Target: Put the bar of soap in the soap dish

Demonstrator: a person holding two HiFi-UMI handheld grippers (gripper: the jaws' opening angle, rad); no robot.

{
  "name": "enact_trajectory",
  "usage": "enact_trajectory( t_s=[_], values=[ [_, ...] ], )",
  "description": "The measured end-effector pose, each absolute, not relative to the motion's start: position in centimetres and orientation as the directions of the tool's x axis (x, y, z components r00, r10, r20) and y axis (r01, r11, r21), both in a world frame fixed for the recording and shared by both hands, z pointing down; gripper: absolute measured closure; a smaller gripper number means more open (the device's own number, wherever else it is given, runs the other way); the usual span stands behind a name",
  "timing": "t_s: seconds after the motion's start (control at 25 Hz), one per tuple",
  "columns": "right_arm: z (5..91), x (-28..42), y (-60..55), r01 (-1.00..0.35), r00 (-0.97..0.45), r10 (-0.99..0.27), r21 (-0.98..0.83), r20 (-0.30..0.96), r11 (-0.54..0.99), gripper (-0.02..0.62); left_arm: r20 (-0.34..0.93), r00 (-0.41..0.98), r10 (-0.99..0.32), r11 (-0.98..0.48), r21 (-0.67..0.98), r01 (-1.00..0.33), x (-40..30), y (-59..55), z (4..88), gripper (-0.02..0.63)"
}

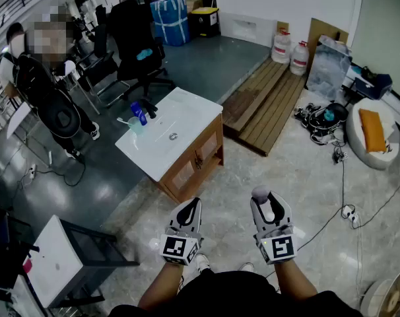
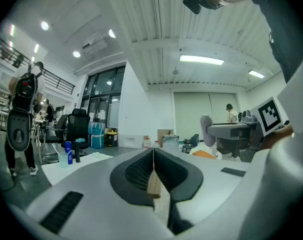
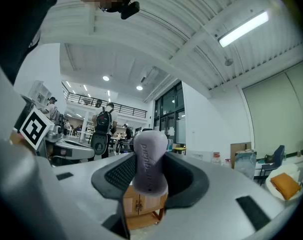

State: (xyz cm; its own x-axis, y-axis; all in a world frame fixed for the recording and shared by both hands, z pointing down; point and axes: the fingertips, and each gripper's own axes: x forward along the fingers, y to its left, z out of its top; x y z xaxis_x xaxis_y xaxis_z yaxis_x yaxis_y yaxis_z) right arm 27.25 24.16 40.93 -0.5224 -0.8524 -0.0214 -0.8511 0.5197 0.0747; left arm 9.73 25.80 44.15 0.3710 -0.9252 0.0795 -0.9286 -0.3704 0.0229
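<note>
Open floor (image 1: 286, 177), washstand (image 1: 193, 109) ahead, soap (image 3: 150, 159) gripped

The left gripper (image 1: 189, 207) and right gripper (image 1: 268, 203) share one build. Each has a pale grey-white moulded shell that tapers to a rounded tip. A black ribbed pad (image 2: 136, 171) lines the inside, and short dark slots mark the housing. A cube (image 1: 181, 248) printed with black-and-white square markers sits at the rear of each. The person wears a black top (image 1: 253, 299) and pale shoes (image 1: 201, 263).
</note>
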Motion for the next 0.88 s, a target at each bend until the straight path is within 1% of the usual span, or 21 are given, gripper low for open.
enact_trajectory(
  t_s=[0.32,0.44,0.76,0.88],
  values=[
    [40.7,24.9,24.3,-0.845,-0.532,-0.846,0.093,-0.032,0.527,0.410,0.080,0.377,-0.923,-0.377,0.019,-0.926,8.2,26.1,44.4,0.583],
    [40.0,23.9,24.3,-0.848,-0.529,-0.847,0.088,-0.054,0.523,0.408,0.085,0.389,-0.917,-0.389,0.013,-0.921,7.3,26.2,44.4,0.583],
    [39.6,20.6,24.0,-0.879,-0.477,-0.875,0.072,-0.081,0.472,0.407,0.077,0.417,-0.906,-0.417,0.012,-0.909,2.7,25.9,44.7,0.583],
    [40.1,18.9,24.2,-0.886,-0.464,-0.883,0.067,-0.075,0.460,0.407,0.083,0.438,-0.895,-0.441,-0.023,-0.897,0.9,25.9,45.0,0.583]
  ],
)
